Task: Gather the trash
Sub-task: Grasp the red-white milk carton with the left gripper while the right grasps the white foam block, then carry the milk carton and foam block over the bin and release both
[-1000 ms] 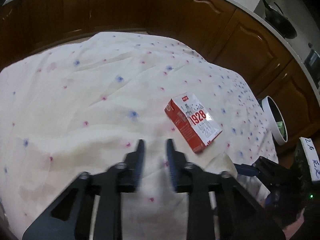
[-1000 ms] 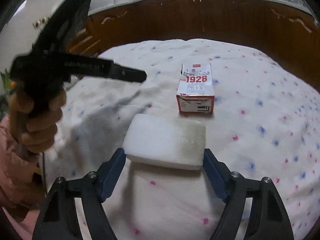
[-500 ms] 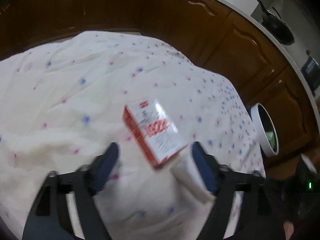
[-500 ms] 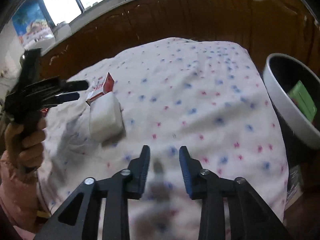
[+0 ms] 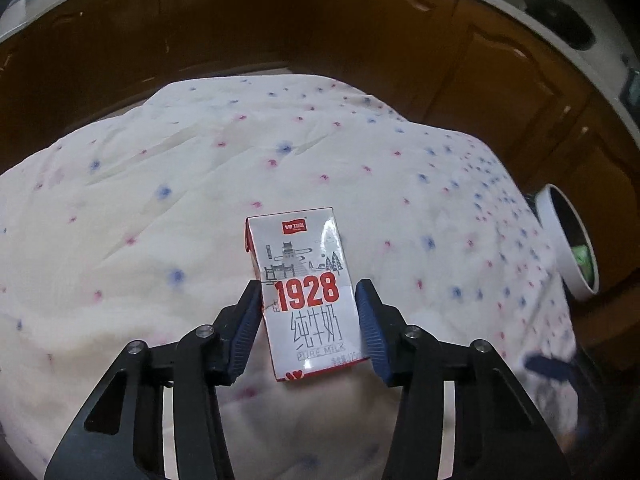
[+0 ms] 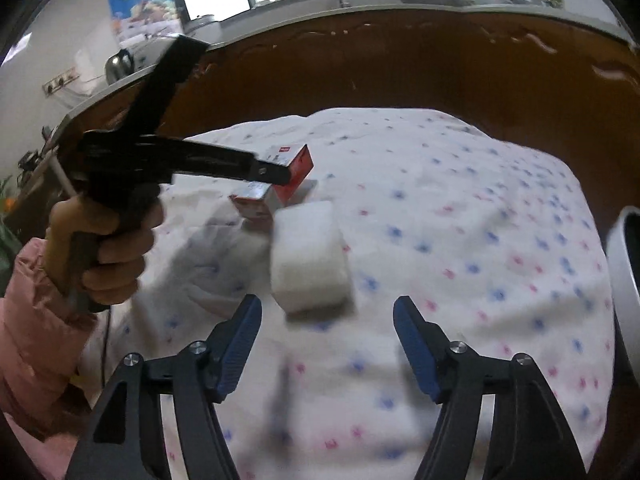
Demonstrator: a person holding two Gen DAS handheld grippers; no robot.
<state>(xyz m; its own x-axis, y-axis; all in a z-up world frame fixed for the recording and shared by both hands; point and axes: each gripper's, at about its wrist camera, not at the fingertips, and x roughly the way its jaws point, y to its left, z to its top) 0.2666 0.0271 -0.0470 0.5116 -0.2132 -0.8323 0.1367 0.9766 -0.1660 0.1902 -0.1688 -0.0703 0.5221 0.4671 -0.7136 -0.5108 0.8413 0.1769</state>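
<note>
A red and white "1928" milk carton (image 5: pixel 306 292) lies flat on the dotted tablecloth (image 5: pixel 160 200). My left gripper (image 5: pixel 308 312) is open, its fingers on either side of the carton's near half; the left pad touches the carton's side and the right pad stands a little off it. The carton also shows in the right wrist view (image 6: pixel 294 170) under the left gripper. A white foam block (image 6: pixel 308 256) lies just beyond my right gripper (image 6: pixel 327 320), which is open wide and empty above the cloth.
A white-rimmed trash bin (image 5: pixel 568 240) with something green inside stands off the table's right edge; its rim also shows in the right wrist view (image 6: pixel 620 280). Dark wooden cabinets (image 5: pixel 280 28) ring the table's far side.
My left gripper opened and moved onto the carton, now straddling it. My right gripper let go of the foam block, swung toward the bin, then came back facing the block with its jaws wide.
</note>
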